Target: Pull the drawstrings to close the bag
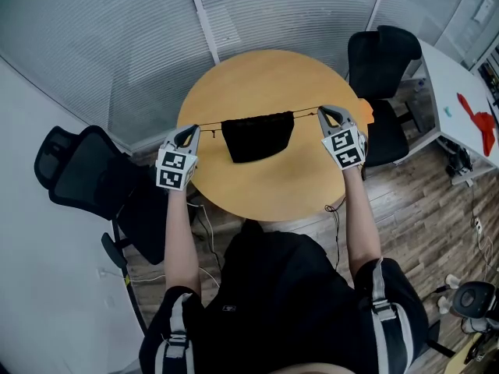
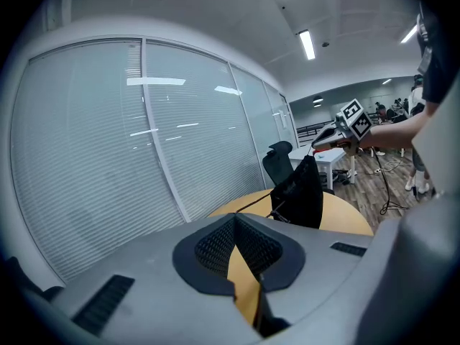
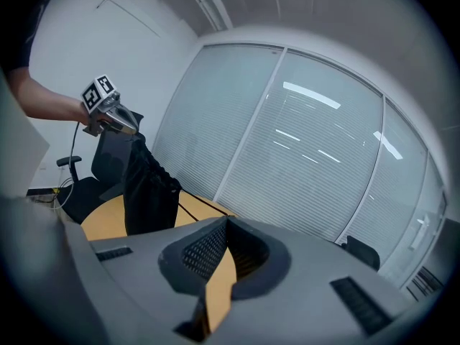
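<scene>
The bench (image 1: 265, 185) is a round one with a pale, honey-coloured wooden top. It stands on a floor (image 1: 425, 201) of grey-brown planks, close up to a curved wall of blinds (image 1: 140, 45). The top is smooth and plain. Over its far half hangs a black bag (image 1: 257, 135), mouth uppermost and lower edge down close to the wood. From here I cannot tell whether that edge rests on the top or clears it. A small orange patch (image 1: 366, 114) shows at the right rim, too small to make out.
</scene>
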`<action>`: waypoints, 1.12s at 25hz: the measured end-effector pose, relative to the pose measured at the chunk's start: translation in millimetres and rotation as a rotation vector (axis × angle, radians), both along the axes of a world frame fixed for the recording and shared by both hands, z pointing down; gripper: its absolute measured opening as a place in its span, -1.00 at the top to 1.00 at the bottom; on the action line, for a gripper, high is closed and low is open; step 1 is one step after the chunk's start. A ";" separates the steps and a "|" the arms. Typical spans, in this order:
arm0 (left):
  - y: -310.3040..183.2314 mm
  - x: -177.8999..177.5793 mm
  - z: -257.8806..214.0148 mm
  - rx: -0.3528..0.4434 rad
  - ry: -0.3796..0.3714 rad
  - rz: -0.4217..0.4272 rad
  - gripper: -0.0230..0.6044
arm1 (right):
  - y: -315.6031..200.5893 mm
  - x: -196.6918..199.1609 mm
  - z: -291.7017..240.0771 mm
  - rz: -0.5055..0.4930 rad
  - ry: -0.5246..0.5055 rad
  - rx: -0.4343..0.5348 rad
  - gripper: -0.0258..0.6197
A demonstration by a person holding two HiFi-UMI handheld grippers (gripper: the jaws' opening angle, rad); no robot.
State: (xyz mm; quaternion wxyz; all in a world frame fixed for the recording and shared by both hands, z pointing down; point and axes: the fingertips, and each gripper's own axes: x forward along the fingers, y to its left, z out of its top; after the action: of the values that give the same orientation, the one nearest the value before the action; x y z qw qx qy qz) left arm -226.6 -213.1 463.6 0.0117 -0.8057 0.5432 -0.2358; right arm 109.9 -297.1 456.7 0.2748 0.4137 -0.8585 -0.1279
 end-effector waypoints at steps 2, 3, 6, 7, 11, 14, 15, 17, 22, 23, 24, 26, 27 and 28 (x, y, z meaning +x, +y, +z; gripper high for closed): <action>-1.4 0.0 -2.7 0.005 0.007 -0.007 0.88 | -2.0 3.3 -1.6 0.002 -0.003 0.003 0.74; -1.8 -0.3 -4.0 0.007 0.008 -0.010 0.88 | -2.9 4.9 -2.5 0.004 -0.005 0.005 0.74; -2.2 -2.8 -7.0 0.013 0.009 -0.019 0.88 | -4.9 8.5 -5.1 0.013 -0.006 0.011 0.74; -2.5 -3.5 -8.0 0.015 0.009 -0.021 0.88 | -5.7 9.7 -5.8 0.016 -0.004 0.013 0.74; -6.9 -3.4 -11.6 0.021 0.007 -0.031 0.88 | -12.2 17.5 -8.5 0.025 0.008 0.025 0.74; -8.8 -2.4 -13.8 0.025 0.007 -0.036 0.88 | -13.8 24.2 -13.2 0.037 0.002 0.029 0.74; -8.8 -2.9 -14.8 0.027 0.005 -0.038 0.88 | -13.9 25.4 -14.3 0.039 0.000 0.031 0.74; -8.4 -3.9 -16.6 0.030 0.000 -0.042 0.88 | -13.4 27.1 -16.1 0.040 0.000 0.035 0.74; -7.2 -5.4 -20.9 0.040 -0.008 -0.050 0.88 | -14.3 34.2 -14.8 0.050 0.014 0.052 0.74; -6.1 -5.6 -21.8 0.041 -0.010 -0.051 0.88 | -13.7 36.3 -14.4 0.056 0.023 0.057 0.74; -5.2 -6.2 -22.4 0.041 -0.012 -0.051 0.88 | -13.0 37.9 -14.6 0.062 0.033 0.062 0.74; -4.5 -8.6 -24.1 0.043 -0.012 -0.052 0.88 | -12.6 41.0 -17.4 0.077 0.045 0.070 0.74; -4.0 -9.8 -25.1 0.044 -0.012 -0.053 0.88 | -12.9 43.2 -18.4 0.087 0.047 0.072 0.74; -3.2 -10.7 -26.2 0.045 -0.012 -0.056 0.88 | -13.2 45.9 -19.3 0.098 0.048 0.073 0.74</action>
State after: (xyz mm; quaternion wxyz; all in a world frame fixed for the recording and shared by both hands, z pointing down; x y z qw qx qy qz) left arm -237.3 -216.4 437.4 0.0263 -0.7883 0.5707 -0.2284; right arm 155.8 -310.3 437.4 0.2859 0.4619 -0.8251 -0.1556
